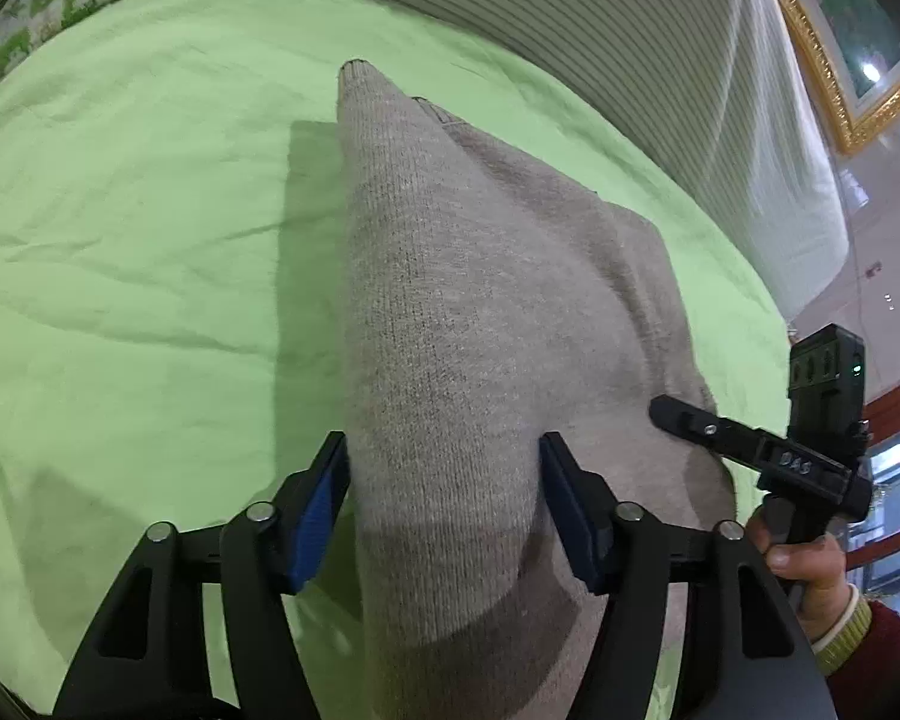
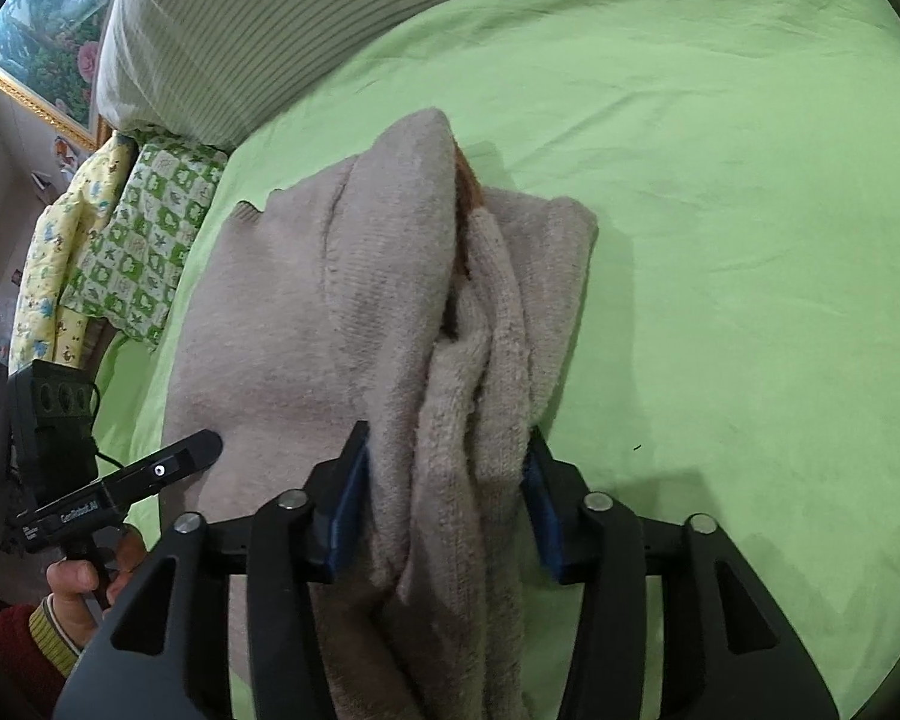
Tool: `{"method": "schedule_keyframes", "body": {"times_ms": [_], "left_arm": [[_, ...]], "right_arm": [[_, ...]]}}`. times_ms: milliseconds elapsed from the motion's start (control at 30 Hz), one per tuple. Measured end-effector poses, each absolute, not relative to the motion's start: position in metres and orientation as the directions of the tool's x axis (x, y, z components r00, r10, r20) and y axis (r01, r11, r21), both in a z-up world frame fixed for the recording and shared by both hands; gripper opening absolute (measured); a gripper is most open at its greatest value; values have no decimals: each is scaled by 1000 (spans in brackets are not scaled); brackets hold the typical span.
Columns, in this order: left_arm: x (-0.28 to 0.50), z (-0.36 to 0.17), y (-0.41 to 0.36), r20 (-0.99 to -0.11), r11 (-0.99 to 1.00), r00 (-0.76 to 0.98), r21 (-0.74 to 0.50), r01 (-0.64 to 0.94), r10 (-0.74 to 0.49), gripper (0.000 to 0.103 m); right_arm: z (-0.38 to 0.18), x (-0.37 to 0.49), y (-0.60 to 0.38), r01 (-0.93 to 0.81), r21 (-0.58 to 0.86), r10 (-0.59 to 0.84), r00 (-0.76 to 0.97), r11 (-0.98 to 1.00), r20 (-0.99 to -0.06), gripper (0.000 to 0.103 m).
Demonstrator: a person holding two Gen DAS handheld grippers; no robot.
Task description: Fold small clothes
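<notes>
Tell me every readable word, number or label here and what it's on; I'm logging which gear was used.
"GenRobot.AI": white print on the left claw's black body, right wrist view.
Small white print below that: too small to read.
Raised characters on the right claw's body, left wrist view: too blurred to read.
The beige sweater shows no text.

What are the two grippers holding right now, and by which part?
Both hold the beige sweater: left gripper pinches a smooth raised fold, right gripper a bunched, layered edge.

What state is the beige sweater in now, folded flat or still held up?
Held up, partly folded: the beige sweater bunches between both grippers, left gripper and right gripper, draping onto the green sheet.
</notes>
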State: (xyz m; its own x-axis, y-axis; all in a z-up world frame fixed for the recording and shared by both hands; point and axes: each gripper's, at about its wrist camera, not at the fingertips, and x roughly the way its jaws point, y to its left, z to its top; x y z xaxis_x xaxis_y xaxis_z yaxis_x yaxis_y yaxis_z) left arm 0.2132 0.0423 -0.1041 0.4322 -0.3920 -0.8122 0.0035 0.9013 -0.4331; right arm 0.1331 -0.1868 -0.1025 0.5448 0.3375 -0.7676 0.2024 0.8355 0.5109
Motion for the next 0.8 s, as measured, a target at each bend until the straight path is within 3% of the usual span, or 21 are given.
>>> {"method": "schedule_keyframes", "body": {"times_ms": [167,800], "left_arm": [[196,-93,46,-827,917,425,-399,19,-368,65],[69,-96,65,-891,970,385,-219,100,-241,67]], "right_arm": [[-90,120,-188,242,520,324,553,819,-768,57],[-60,9,-158,273,486,262,579,830,-772,57]]}}
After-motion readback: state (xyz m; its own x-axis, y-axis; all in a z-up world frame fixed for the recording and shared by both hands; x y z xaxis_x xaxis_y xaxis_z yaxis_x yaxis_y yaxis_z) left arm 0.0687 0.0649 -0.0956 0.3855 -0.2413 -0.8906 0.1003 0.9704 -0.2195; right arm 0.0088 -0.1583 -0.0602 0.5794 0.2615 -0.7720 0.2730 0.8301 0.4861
